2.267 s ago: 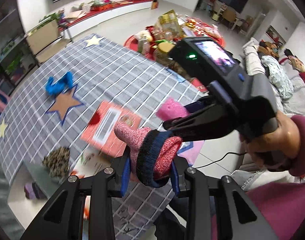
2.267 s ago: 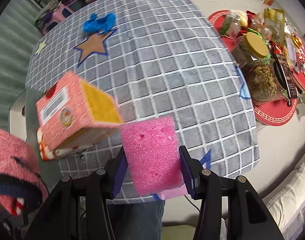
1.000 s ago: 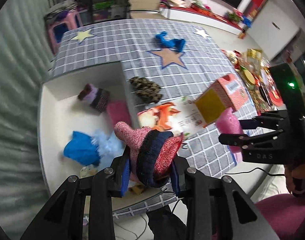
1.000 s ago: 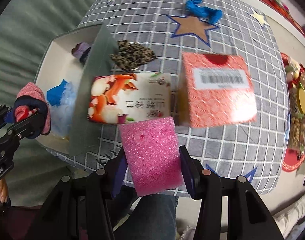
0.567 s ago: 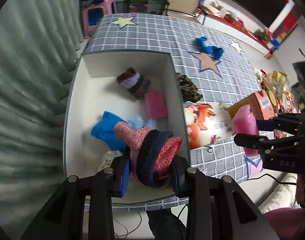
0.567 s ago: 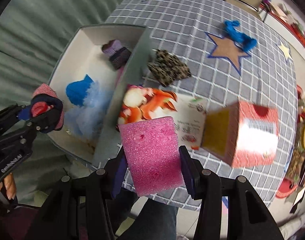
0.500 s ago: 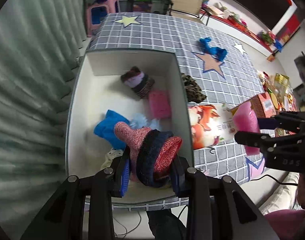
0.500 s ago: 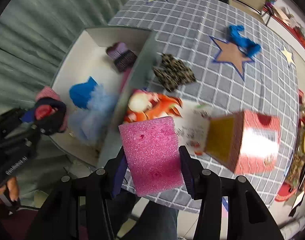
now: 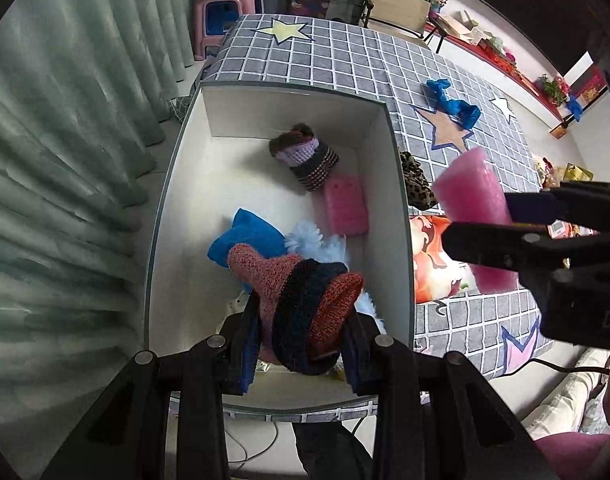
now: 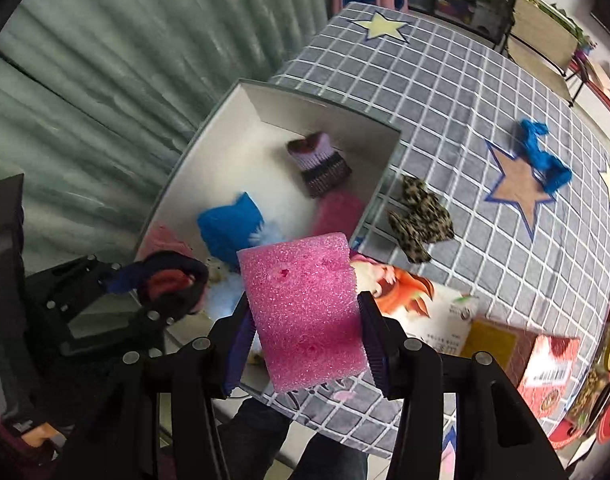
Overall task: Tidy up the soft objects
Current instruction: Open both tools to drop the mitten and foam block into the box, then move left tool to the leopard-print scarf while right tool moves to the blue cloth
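Pale green curtains hang beside a table covered in grey cloth with a white grid and star shapes. At the table's near corner sits an open white box with grey rims, seen from above. Inside it lie a striped purple-and-brown knitted sock, a flat pink sponge just beside the right wall, a bright blue cloth and a pale blue fluffy piece.

The left hand-held gripper hangs over the near part of the box, its jaws pressed on a rolled red-and-pink knitted sock with a dark navy band. The right hand-held gripper clamps a bright pink foam sponge block, which is in the air over the box's right wall and the table edge.

On the cloth outside the box lie a leopard-print fabric piece, a flat printed packet with an orange picture, a red carton with a barcode label and, farther off on a brown star, a blue crumpled cloth.
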Motion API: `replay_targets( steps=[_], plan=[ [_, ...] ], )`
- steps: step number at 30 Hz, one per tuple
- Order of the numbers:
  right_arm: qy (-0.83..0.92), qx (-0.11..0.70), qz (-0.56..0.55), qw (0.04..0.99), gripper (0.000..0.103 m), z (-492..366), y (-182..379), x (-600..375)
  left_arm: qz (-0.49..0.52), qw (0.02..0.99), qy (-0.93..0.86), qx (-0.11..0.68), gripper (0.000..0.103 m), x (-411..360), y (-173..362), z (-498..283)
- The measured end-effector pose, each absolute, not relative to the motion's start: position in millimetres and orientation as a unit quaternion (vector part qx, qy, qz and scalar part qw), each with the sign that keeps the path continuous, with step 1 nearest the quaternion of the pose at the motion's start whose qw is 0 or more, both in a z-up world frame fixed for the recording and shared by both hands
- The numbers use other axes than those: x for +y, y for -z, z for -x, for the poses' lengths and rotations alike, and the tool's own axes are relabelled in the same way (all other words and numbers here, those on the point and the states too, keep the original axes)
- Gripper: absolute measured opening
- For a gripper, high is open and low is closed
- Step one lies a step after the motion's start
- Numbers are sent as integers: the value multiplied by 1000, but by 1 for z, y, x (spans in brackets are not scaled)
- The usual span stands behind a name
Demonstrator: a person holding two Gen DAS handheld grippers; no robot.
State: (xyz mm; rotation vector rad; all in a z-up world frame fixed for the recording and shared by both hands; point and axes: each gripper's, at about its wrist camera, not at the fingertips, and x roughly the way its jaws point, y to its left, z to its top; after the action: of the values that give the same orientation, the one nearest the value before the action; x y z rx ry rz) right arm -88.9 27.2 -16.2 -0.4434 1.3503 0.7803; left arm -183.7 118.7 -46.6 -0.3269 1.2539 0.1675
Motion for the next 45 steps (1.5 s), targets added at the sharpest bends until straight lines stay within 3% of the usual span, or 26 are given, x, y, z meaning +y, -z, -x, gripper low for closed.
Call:
replay_targets(
  steps=[27, 30, 32, 36, 38, 40, 43, 45],
  plan=[
    [-368, 617, 192, 668, 51, 76, 21, 64, 169, 783, -99, 591, 38, 136, 55, 170],
    [-371, 615, 198, 667, 52, 75, 22, 69, 172, 785, -99, 587, 41, 137, 54, 169],
    [-372, 614, 200, 667, 52, 74, 22, 72, 174, 786, -101, 584, 48, 138, 52, 168],
    [-374, 616, 200, 663, 52, 71, 24, 76, 174, 789, -104, 580, 74, 139, 50, 167],
    [-374, 619, 200, 661, 58, 70, 25, 76, 176, 793, -103, 575, 80, 139, 48, 168],
    [-372, 619, 199, 663, 82, 69, 25, 76, 180, 796, -104, 568, 86, 140, 46, 168],
    [-370, 619, 192, 666, 83, 66, 24, 75, 191, 800, -107, 559, 103, 142, 43, 169],
    [-364, 622, 189, 667, 83, 64, 24, 74, 196, 802, -110, 553, 103, 144, 42, 169]
  ],
)
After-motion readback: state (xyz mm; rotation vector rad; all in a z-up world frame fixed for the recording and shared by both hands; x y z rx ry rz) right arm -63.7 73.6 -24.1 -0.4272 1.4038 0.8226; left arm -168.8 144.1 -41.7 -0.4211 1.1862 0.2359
